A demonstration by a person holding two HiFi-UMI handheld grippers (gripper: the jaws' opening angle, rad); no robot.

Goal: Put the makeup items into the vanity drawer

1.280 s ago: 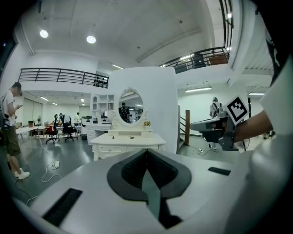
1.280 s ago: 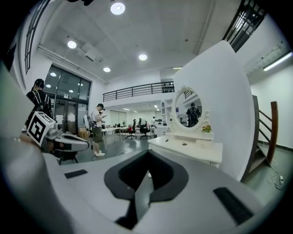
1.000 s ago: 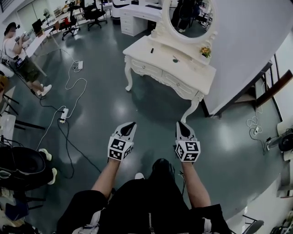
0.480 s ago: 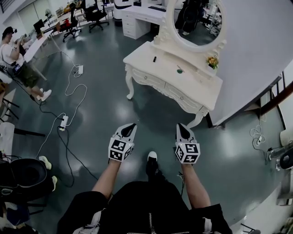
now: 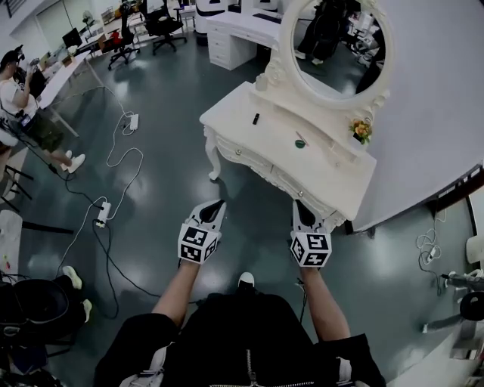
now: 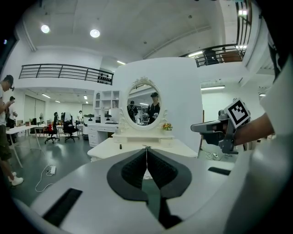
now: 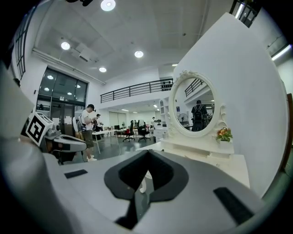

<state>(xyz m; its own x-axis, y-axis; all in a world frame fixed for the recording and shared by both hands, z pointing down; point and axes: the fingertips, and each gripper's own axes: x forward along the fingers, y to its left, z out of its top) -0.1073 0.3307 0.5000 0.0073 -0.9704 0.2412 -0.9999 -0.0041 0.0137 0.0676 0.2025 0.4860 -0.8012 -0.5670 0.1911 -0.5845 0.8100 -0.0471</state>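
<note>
1. Makeup items: a small black stick-shaped piece (image 5: 255, 119) and a small green rounded piece (image 5: 300, 142) lie on top of the white carved vanity table (image 5: 231, 117), well apart from both grippers.
2. Change over the last second: the vanity sits nearer and larger in my head view. I am closing in on foot.
3. Left gripper (image 5: 215, 205) and right gripper (image 5: 301, 208): jaws together, nothing between them.
4. White vanity drawer (image 5: 242, 155) looks closed. My judgement: approach only, no item moved yet.

Bright ceiling lights (image 7: 108, 4) give even light; edges warp.
</note>
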